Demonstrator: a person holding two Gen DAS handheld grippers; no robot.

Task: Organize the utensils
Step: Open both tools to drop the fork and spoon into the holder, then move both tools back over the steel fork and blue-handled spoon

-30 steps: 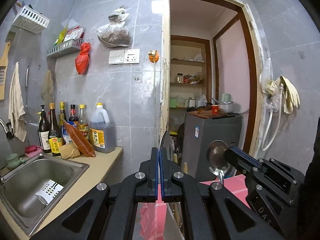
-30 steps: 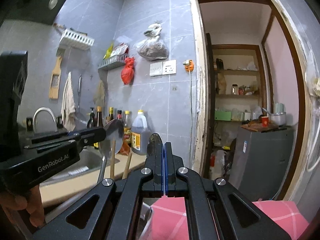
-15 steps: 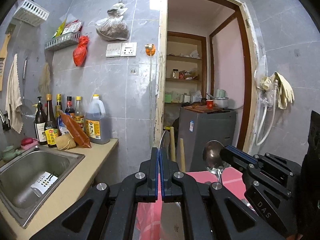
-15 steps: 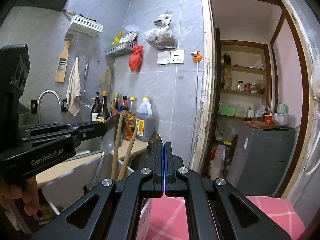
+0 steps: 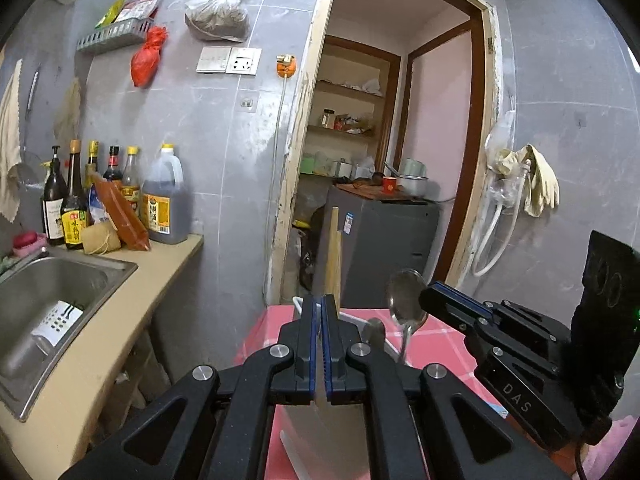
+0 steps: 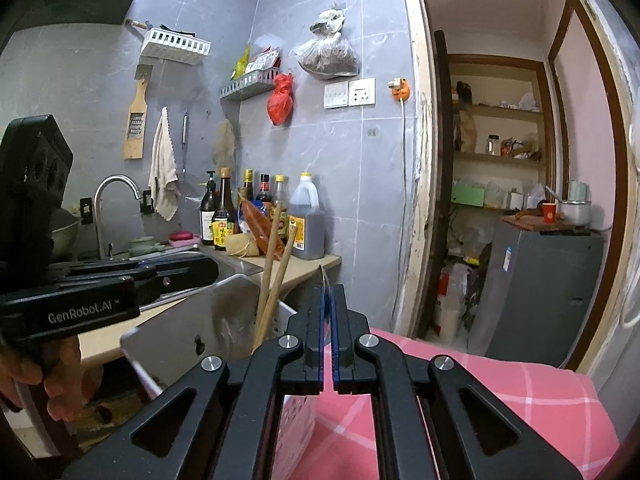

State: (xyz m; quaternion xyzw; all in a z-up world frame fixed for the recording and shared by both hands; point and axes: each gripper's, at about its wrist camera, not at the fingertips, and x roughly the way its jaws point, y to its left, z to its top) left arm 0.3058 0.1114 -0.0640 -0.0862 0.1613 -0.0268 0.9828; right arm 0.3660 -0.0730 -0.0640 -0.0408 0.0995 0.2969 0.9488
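The left gripper (image 5: 319, 344) pinched the back wall of the white utensil holder (image 6: 188, 332), which stood on the pink checked cloth (image 6: 500, 384) at its edge nearest the counter (image 5: 132, 304). The right gripper (image 6: 327, 336) was pressed onto a steel spoon (image 5: 405, 300), bowl up, over the holder beside the wooden chopsticks (image 6: 274, 276). The spoon looked light, stiff and slick, best gripped at its flat handle; the thin plastic holder would likely tip easily.

**Readable text on the two grippers**

"DAS" stands in pale letters on the black body of the right gripper (image 5: 430, 300), at 4 o'clock in the left wrist view. "GenRobot.AI" stands on the left gripper (image 6: 208, 266), at 9 o'clock in the right wrist view. The bottle labels (image 5: 74, 226) are too small to read.
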